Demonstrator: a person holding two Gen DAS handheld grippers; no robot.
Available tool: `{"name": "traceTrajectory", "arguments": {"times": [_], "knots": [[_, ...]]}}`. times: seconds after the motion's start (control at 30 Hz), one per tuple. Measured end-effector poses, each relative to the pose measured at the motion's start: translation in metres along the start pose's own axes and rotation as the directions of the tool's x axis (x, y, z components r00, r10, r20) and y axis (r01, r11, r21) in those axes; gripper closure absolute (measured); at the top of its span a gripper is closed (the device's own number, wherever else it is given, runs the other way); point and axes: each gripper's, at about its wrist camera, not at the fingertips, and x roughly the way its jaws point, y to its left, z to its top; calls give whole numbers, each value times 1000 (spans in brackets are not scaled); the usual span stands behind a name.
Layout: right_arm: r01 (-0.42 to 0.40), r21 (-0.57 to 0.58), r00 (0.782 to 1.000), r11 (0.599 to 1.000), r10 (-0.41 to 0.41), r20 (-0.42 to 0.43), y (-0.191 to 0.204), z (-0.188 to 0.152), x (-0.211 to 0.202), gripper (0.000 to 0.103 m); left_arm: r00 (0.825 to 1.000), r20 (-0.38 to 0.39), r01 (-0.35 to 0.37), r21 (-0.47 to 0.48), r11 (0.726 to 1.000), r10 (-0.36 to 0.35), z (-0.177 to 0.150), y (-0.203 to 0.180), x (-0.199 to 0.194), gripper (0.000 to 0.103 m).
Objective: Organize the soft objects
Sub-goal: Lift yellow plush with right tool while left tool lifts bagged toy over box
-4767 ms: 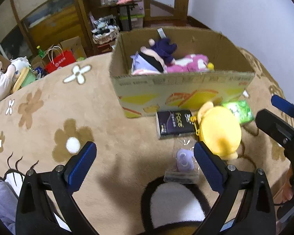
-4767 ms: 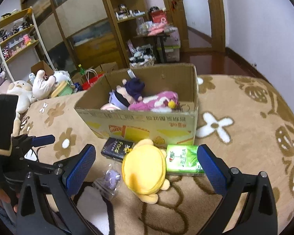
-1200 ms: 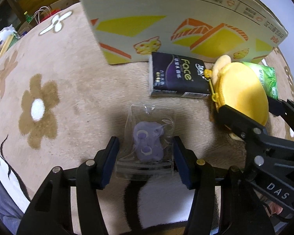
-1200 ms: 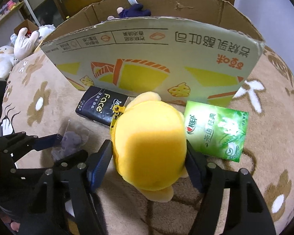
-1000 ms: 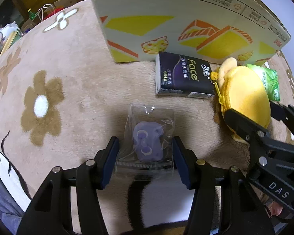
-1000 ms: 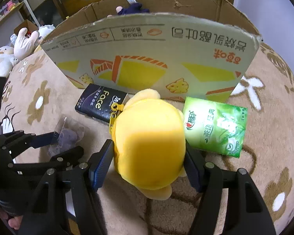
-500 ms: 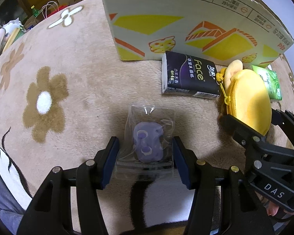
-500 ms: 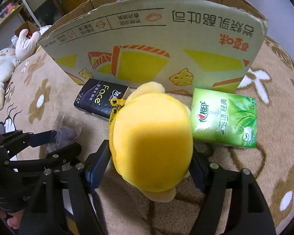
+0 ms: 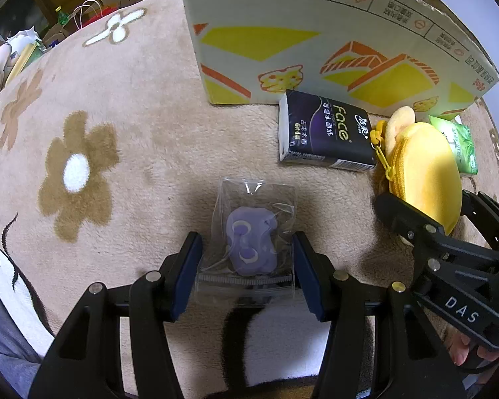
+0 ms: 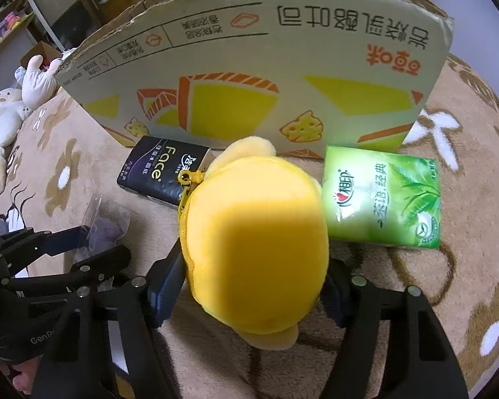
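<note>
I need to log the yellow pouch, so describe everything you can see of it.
The yellow pouch is a round, plush, zip-up purse with a small ear-like bump on top and a yellow plastic clip by the zipper. The right gripper clamps its sides. It sits between the black tissue pack and green tissue pack, before the cardboard box.

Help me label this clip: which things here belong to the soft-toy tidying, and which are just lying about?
Job:
yellow plush pouch
bagged purple toy
cardboard box

Lying about:
black tissue pack
green tissue pack
white plush toys
</note>
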Motion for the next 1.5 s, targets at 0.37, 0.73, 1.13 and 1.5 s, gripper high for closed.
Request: {"name": "traceTrajectory", "arguments": {"times": [0.37,0.73,1.13,1.5], "knots": [[0,2,1000,1000,0,23,-2,-3,-11,37,998,56,-4,-36,999,6,-2,7,-21,49],[24,14,993,1000,-26,113,-8,-12,-48,37,983,182,18,-35,999,-12,-7,5,-58,49],[28,35,937,999,-38,346,-9,-16,-104,37,930,367,-15,9,1000,11,-16,-8,-106,49],[50,6,874,999,-46,483,0,-13,-133,37,857,514,-34,18,999,20,-13,-5,-140,49]]}}
